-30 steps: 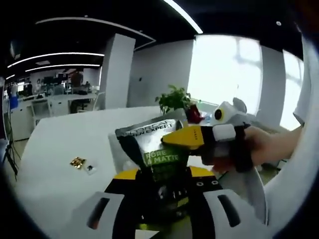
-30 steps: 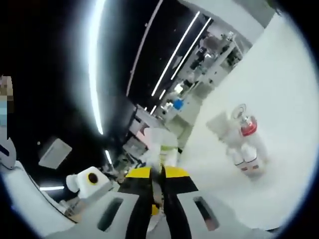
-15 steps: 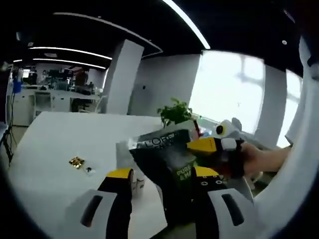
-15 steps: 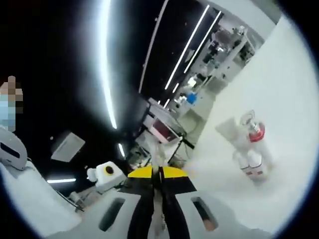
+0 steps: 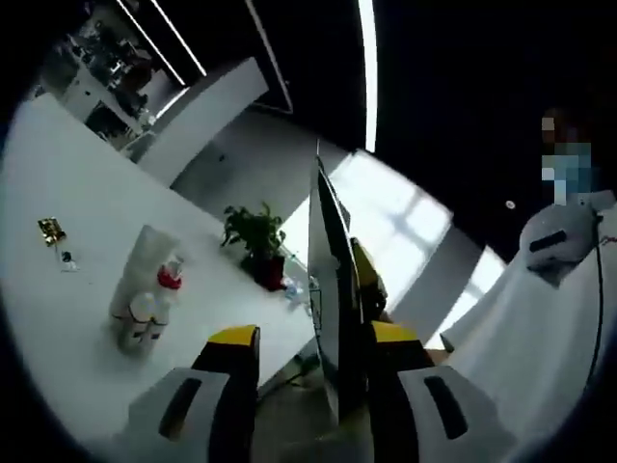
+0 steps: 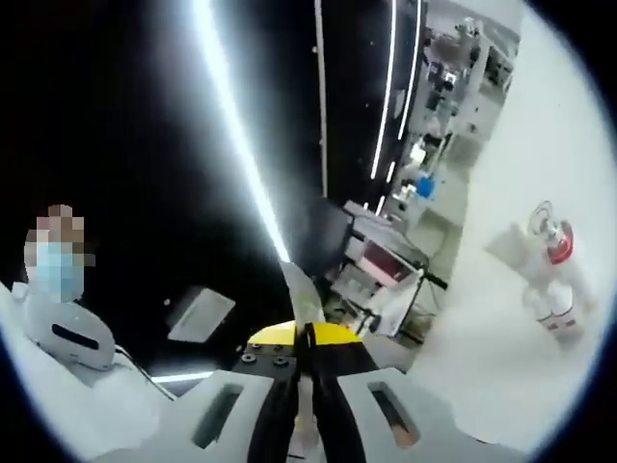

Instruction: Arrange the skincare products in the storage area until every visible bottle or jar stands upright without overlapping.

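Left gripper view: the left hand-held gripper (image 5: 301, 371) has its jaws spread apart, and a flat dark sachet (image 5: 331, 299), seen edge-on, stands between them against the right jaw. On the white table (image 5: 67, 309) a cluster of skincare products (image 5: 145, 289), white bottles with one red cap, stands upright near a potted plant (image 5: 255, 241). Right gripper view: the right hand-held gripper (image 6: 308, 371) is clamped on the sachet's thin edge (image 6: 301, 294).
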A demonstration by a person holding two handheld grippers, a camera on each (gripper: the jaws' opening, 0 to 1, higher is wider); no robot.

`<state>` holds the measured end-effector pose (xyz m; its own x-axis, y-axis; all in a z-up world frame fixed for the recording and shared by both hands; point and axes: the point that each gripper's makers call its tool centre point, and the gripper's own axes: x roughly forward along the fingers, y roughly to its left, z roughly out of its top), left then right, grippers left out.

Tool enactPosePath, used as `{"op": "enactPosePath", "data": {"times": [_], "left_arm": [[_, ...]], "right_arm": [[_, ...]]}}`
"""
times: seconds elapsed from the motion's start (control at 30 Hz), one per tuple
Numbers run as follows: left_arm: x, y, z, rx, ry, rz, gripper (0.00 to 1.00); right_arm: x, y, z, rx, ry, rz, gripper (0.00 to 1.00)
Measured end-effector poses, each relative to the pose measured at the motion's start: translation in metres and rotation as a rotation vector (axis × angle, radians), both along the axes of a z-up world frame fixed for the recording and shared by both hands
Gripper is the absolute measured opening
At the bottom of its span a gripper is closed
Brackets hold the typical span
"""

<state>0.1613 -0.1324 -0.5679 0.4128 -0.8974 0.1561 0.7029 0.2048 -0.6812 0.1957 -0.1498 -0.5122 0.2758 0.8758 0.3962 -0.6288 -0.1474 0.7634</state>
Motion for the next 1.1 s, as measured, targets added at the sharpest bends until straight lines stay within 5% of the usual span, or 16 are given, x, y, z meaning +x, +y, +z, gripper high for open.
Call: {"op": "enactPosePath", "data": {"times": [0.37, 0.47, 0.6, 0.8, 1.1], "left_arm": [[0.000, -0.018, 0.001, 0.031, -0.008, 0.041, 0.06], [0.007, -0.017, -0.005, 0.045, 0.030, 0.077, 0.05], [0.018, -0.009, 0.001, -0.047, 0.110, 0.105, 0.05], [0.032, 0.011, 0.009, -0.114, 0.143, 0.123, 0.05], [0.036, 0.035, -0.015, -0.105, 0.206, 0.111, 0.04]], "right_arm": [[0.006, -0.013, -0.008, -0.132, -0.161, -0.133, 0.05], [0.004, -0.009, -0.016, -0.219, -0.227, -0.134, 0.20], [0.000, 0.007, -0.032, -0.353, -0.269, -0.111, 0.37], [-0.001, 0.029, -0.057, -0.414, -0.180, -0.089, 0.45], [0.009, 0.033, -0.076, -0.395, -0.063, -0.179, 0.13]]}}
